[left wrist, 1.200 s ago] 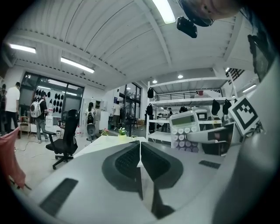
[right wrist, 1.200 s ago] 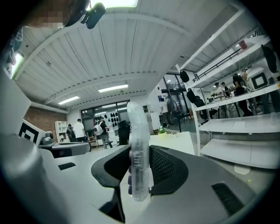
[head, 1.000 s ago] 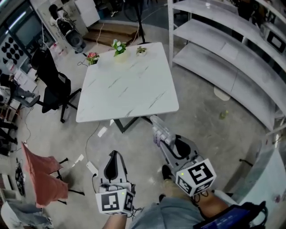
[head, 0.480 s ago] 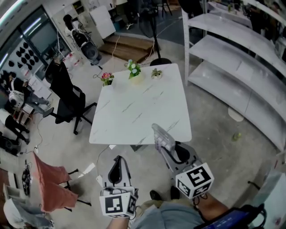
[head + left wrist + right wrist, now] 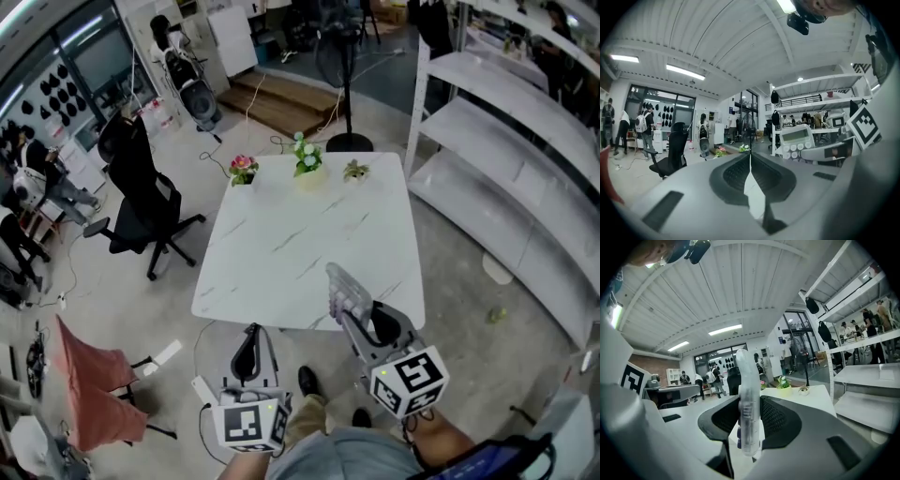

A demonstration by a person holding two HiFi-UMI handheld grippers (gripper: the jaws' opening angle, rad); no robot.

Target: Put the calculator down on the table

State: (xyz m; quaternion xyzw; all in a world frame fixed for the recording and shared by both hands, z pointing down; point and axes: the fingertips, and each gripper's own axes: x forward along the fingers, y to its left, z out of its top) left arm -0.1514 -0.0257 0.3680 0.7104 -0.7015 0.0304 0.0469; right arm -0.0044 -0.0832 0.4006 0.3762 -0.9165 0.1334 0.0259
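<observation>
My right gripper (image 5: 361, 314) is shut on a clear plastic calculator (image 5: 343, 287), held edge-up just over the near edge of the white marble table (image 5: 281, 253). In the right gripper view the calculator (image 5: 747, 404) stands upright between the jaws, with the table (image 5: 806, 397) beyond it. My left gripper (image 5: 249, 349) hangs lower left, short of the table, jaws pressed together on nothing. From the left gripper view (image 5: 750, 161) the calculator (image 5: 797, 140) shows to the right with its display and round keys.
Three small potted plants (image 5: 307, 159) stand along the table's far edge. A black office chair (image 5: 141, 197) is left of the table, white shelving (image 5: 506, 141) on the right. A fan stand (image 5: 347, 141) is behind the table. People (image 5: 37, 187) stand at far left.
The view has advanced toward the table. The right gripper with the calculator now reaches over the table's near edge. The left gripper stays shut below.
</observation>
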